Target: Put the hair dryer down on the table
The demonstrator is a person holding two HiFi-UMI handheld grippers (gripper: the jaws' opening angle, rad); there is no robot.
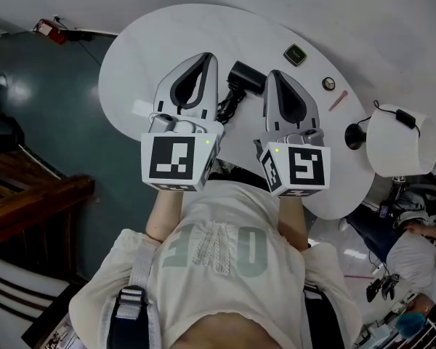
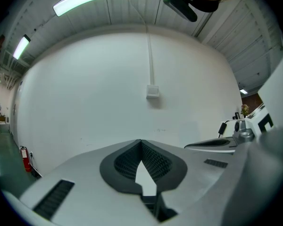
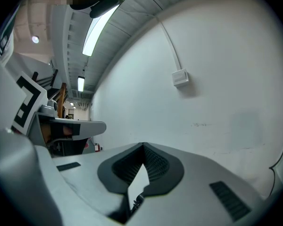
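The hair dryer (image 1: 244,77) lies mid-tabletop (image 1: 149,42), so the job looks done. The left gripper (image 1: 204,59) and right gripper (image 1: 274,75) are both closed and empty.

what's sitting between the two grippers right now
In the head view, the black hair dryer and its cord lie on the table, between the left gripper and right gripper.
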